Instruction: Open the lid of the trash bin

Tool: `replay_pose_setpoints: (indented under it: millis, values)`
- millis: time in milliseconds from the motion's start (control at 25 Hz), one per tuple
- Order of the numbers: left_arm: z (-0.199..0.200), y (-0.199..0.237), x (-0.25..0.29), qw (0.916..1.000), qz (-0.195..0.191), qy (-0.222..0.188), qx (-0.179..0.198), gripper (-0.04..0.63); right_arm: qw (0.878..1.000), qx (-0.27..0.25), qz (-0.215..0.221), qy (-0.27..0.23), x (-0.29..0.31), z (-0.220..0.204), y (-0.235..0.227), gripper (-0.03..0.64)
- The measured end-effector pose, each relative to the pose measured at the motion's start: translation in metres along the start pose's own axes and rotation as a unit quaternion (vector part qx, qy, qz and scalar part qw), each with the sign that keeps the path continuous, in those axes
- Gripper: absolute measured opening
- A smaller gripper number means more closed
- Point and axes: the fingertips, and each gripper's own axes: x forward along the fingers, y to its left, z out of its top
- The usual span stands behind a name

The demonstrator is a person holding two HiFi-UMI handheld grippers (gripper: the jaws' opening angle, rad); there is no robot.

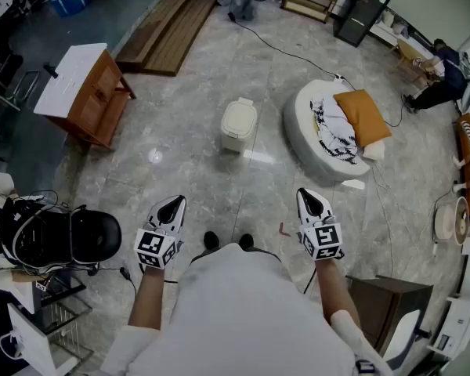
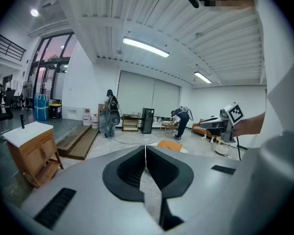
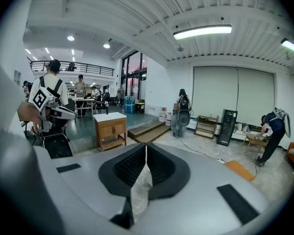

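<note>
A small cream trash bin (image 1: 239, 124) with its lid down stands on the marble floor ahead of me, well beyond both grippers. My left gripper (image 1: 171, 208) is held at waist height, its jaws pressed together with nothing between them. My right gripper (image 1: 311, 203) is level with it on the other side, jaws also together and empty. In the left gripper view the gripper (image 2: 145, 153) points across the room over the bin, which is hidden there. The right gripper (image 3: 146, 151) also points level and the bin is out of its view.
A round white pet bed (image 1: 329, 128) with an orange cushion (image 1: 362, 116) lies right of the bin. A wooden cabinet (image 1: 86, 92) stands at the left, wooden steps (image 1: 168, 30) behind it. A cable (image 1: 286, 49) runs across the floor. A person (image 1: 442, 77) crouches far right.
</note>
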Motion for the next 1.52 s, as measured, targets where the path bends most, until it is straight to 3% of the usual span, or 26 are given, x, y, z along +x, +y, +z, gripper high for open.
replay_pose_setpoints:
  millis: [760, 1520]
  values:
    - [-0.008, 0.01, -0.003, 1.0, -0.009, -0.001, -0.005, 0.018, 1.0, 0.002, -0.008, 0.002, 0.005, 0.003, 0.014, 0.035]
    - [-0.016, 0.05, -0.024, 0.999, -0.044, -0.002, 0.005, 0.018, 0.999, -0.003, -0.031, 0.011, 0.014, 0.012, 0.066, 0.035]
